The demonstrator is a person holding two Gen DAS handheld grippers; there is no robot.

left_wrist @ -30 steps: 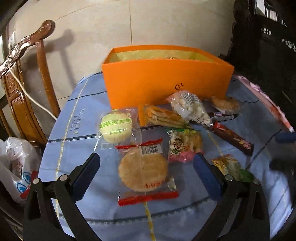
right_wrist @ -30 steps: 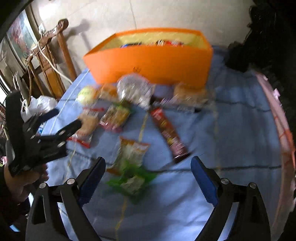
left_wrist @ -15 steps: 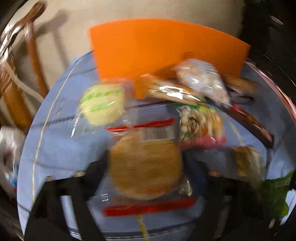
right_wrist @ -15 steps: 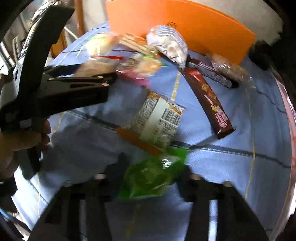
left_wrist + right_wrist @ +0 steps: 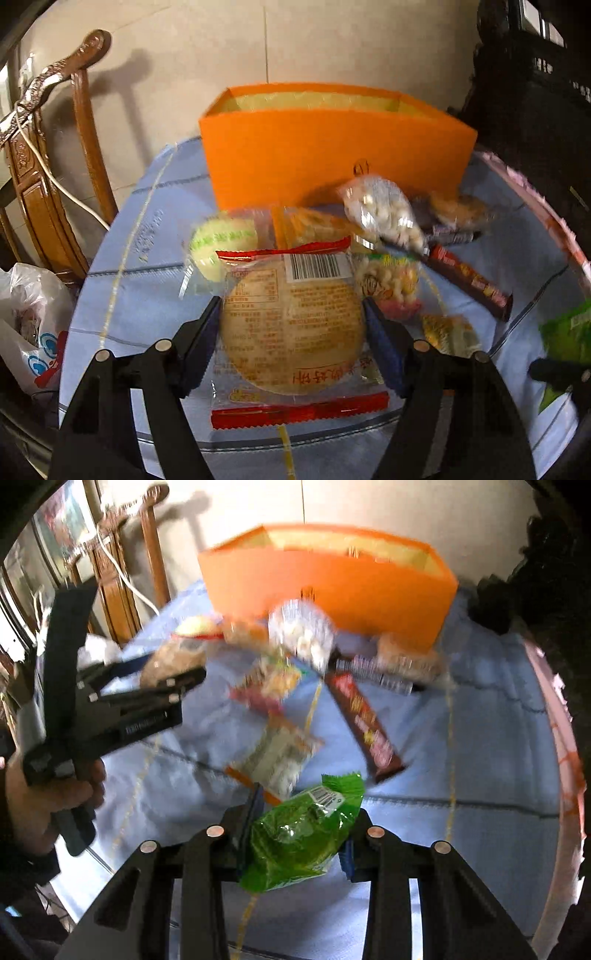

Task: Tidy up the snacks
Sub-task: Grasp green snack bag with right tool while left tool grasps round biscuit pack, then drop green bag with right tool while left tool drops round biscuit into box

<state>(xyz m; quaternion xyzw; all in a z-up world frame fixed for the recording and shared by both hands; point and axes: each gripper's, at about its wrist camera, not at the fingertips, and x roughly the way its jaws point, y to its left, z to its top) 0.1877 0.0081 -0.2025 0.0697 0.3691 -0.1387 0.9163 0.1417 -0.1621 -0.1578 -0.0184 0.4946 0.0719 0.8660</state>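
Left wrist view showed my left tongs [image 5: 291, 328] clamping the round cracker packet [image 5: 291, 325]; my right tongs [image 5: 295, 843] pinched the green packet [image 5: 301, 834]. Ahead, the orange box [image 5: 332, 162] waited beyond several loose snacks.

Pale tiled floor [image 5: 207, 48], carved wooden chair [image 5: 48, 155], dark furniture [image 5: 535, 92] opposite.

We cannot read the print on the cracker pack [image 5: 291, 325], whose sides sit behind the left gripper's [image 5: 291, 332] fingers [image 5: 201, 341]. Behind it, the snacks in front of the orange box [image 5: 332, 155] smear with motion blur. The box's inside stays mostly hidden behind its front wall. The green bag [image 5: 303, 834] is cut off at the left view's right edge.
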